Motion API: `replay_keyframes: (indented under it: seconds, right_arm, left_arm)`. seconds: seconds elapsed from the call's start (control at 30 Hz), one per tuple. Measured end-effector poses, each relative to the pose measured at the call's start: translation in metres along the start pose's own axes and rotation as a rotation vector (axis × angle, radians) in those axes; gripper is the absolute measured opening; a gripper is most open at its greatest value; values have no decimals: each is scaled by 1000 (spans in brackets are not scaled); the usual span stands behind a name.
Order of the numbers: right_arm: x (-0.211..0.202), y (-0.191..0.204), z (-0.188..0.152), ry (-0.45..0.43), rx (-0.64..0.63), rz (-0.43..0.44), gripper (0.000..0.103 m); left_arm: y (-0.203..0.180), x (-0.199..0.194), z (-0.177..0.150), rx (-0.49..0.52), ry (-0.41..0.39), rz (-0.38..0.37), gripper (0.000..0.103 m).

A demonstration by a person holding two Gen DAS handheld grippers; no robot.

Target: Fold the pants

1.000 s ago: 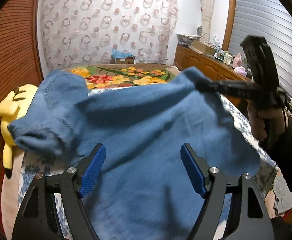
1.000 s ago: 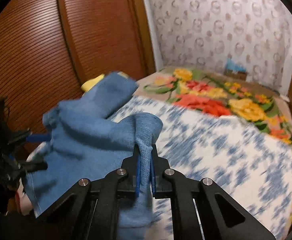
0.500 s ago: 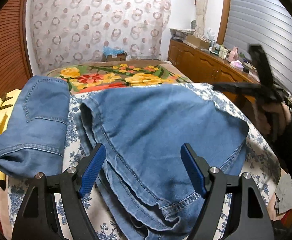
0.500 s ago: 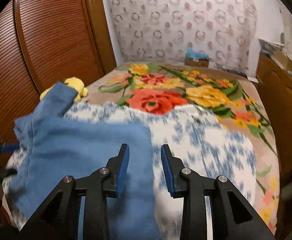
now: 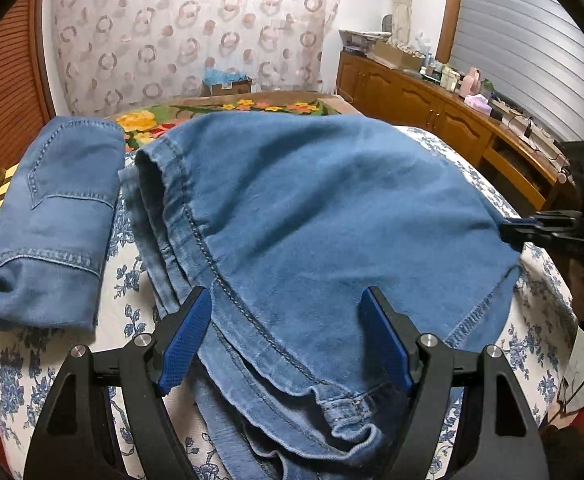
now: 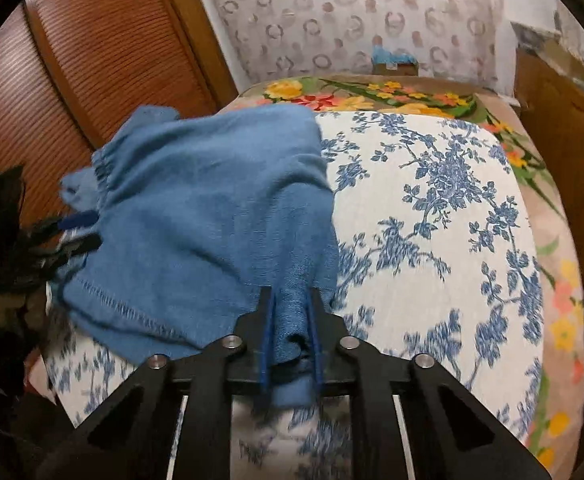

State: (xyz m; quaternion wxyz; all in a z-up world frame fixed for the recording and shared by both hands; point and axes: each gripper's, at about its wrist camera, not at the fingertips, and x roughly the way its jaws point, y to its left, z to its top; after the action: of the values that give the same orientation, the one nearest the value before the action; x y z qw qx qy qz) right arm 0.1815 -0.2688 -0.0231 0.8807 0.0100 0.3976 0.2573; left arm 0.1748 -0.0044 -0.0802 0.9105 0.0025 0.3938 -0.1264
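One folded pair [image 5: 48, 216] already lies at the left. The right gripper [image 6: 290, 338] is closing on the blue pants [image 5: 331, 216], half folded; the left gripper [image 5: 286, 340] stands wide, holding nothing.

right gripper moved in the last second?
Yes. The right gripper dropped from level with the cabinet to the bedsheet edge, jaws closing on the pants.

Ring-patterned curtain [image 5: 196, 32], slatted wooden wardrobe [image 6: 92, 52]; wooden sideboard [image 5: 431, 108]

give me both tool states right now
left tool: open, holding nothing
right tool: closing on a fold of the blue denim pants
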Motion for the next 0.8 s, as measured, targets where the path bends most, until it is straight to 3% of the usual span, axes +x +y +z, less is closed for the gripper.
replay_keyframes:
  seconds: [0.17, 0.37, 0.47, 0.8]
  right_arm:
    - [-10, 4, 4, -10, -16, -21, 15]
    - [-28, 7, 13, -70, -18, -22, 40]
    - [-21, 4, 19, -80, -20, -20, 46]
    - [23, -1, 27, -33, -1, 6, 49]
  left_arm:
    - [5, -3, -5, -19, -3, 0, 78]
    - [4, -12, -2, -18, -29, 1, 78]
    - [2, -16, 4, -18, -46, 1, 78]
    - [-3, -11, 10, -15, -39, 10, 78]
